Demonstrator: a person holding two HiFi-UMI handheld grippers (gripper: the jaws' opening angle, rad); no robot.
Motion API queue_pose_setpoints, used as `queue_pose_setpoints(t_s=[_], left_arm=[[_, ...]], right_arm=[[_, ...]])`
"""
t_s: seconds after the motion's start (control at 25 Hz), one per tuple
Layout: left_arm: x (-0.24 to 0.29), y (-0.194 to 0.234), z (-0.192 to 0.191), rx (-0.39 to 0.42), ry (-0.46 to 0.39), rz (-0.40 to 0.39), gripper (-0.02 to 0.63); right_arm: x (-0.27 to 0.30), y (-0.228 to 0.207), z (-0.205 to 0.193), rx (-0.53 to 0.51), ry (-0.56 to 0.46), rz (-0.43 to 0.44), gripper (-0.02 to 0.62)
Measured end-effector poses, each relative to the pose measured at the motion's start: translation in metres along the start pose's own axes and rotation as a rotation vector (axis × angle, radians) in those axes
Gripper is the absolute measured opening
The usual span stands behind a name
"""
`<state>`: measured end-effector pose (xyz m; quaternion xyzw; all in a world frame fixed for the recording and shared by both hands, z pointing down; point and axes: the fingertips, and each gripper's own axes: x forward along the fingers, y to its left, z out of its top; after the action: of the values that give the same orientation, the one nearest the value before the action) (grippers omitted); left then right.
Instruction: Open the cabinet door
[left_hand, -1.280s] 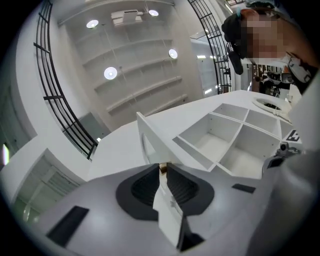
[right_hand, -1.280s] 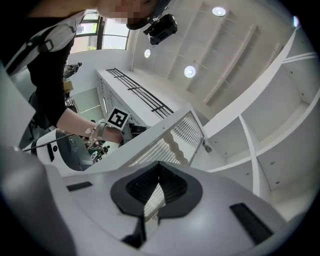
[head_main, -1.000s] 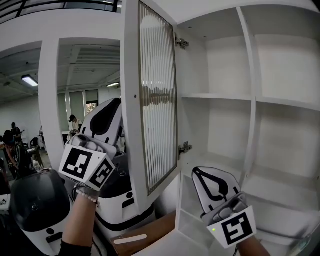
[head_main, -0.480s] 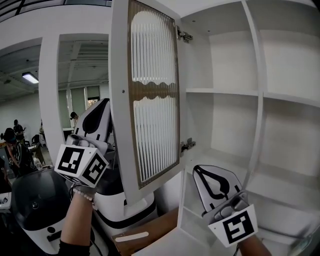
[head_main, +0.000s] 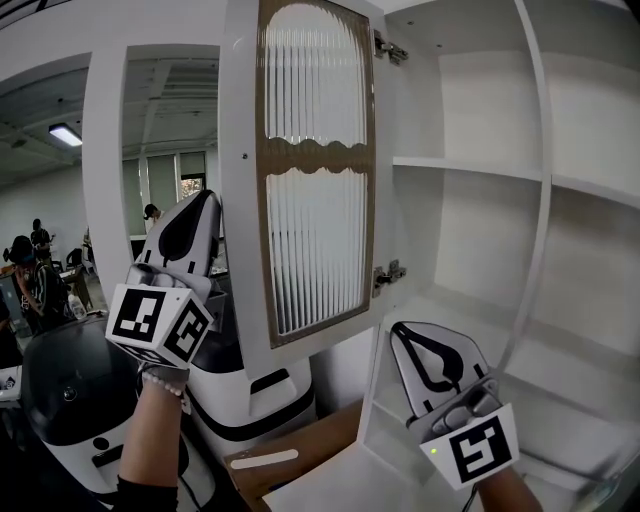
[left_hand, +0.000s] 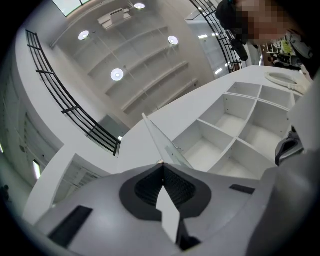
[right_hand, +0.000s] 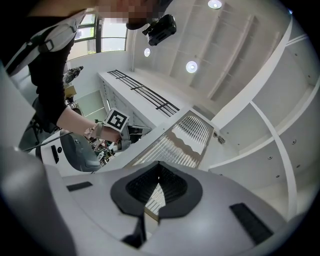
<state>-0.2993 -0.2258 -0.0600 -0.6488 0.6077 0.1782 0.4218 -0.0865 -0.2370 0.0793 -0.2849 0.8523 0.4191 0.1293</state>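
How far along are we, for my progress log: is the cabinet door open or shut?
Open. The cabinet door stands swung out, its hinges and the shelves behind it exposed.

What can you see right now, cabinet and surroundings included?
cabinet: one, white, bare shelves, right side
door: one, white frame with ribbed glass, standing open, centre
hinges: two, metal, top and bottom of the door's right edge
machines: two, white and black, lower left, below the door
board: one, brown, bottom centre
people: a few, dark clothes, far left background
ceiling light: one, lit, upper left
left gripper: white and black, jaws together, empty, beside the door's left edge
right gripper: white and black, jaws together, empty, before the lower shelves
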Motion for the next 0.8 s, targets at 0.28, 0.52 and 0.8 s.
queue_pose_setpoints(t_s=[0.28,0.52,0.8], left_arm=[[-0.022,-0.009,-0.009,0.018,0.021,0.002,-0.002],[-0.052,-0.014,-0.023,0.007,0.050,0.033,-0.002],[-0.084,-0.039,-0.037,-0.001,0.080,0.026,-0.002]], right_arm=[[-0.001,0.009,-0.011,0.022,0.031,0.004,-0.002],[-0.013,0.016,-0.022,0.050,0.065,-0.009,-0.002],[-0.040,0.024,-0.035,0.106,0.092,-0.032,-0.002]])
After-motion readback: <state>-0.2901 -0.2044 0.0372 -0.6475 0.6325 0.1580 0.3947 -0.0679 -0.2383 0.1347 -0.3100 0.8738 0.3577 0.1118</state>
